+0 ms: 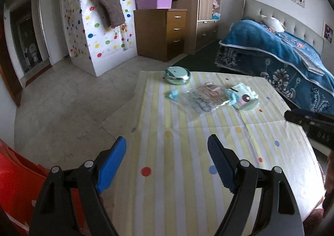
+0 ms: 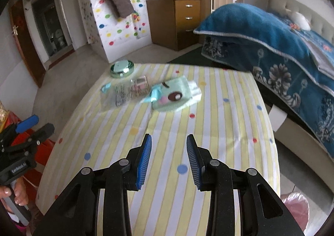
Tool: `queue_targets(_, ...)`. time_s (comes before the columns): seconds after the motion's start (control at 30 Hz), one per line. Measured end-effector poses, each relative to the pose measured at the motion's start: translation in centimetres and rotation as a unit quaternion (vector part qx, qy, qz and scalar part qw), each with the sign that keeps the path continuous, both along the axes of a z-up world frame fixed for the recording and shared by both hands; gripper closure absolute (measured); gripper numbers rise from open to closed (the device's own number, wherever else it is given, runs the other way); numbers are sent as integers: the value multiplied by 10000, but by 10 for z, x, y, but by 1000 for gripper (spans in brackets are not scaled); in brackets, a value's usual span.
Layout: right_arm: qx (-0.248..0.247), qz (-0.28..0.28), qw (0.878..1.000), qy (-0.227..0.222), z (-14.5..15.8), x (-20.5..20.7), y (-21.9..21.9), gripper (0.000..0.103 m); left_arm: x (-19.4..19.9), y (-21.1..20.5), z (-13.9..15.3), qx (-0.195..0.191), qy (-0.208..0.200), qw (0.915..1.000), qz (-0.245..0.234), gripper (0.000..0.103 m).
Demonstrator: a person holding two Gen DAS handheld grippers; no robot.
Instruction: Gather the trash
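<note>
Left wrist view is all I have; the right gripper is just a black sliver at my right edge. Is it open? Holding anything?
Observer: The right gripper is open, with nothing between its blue pads. It hangs over the near part of the striped table.
Operator: What's on the floor past the table's near right corner?
Observer: A pink bin-like container stands there. I cannot tell what is inside.
Operator: How does my left gripper look from outside?
Observer: The left gripper sits off the table's left edge, and a hand with painted nails grips its handle.
</note>
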State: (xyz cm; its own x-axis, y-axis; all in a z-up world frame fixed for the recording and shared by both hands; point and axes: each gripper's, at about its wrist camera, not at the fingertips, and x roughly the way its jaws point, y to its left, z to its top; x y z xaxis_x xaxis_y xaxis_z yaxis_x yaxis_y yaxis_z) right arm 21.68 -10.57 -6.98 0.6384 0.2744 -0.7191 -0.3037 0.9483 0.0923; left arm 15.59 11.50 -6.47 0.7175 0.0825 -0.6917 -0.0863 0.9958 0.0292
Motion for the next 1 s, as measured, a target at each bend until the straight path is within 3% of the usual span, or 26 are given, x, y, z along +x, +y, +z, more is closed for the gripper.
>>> queue_targets(0.23,97,-95,9999,67,-8,27,4,67,19,10,4,156,-57,9998,69,21)
queue_targets(0.6,233,-123,9996,118,-25,91,5,67,113,-10,-29,-146,236,9995,-164,21)
queue_targets(0.77,286,-206,9993,131,-34,127,8,67,163,-28,-44,1,306,9995,-123,21)
queue_targets(0.93,315,-217,9991,185,-44,155,16,67,188,-33,-53,114,452,9989,-18,21)
queue_targets(1.0,245,-146,9993,253,-47,165,21,67,193,-36,-60,167,676,9976,-58,26)
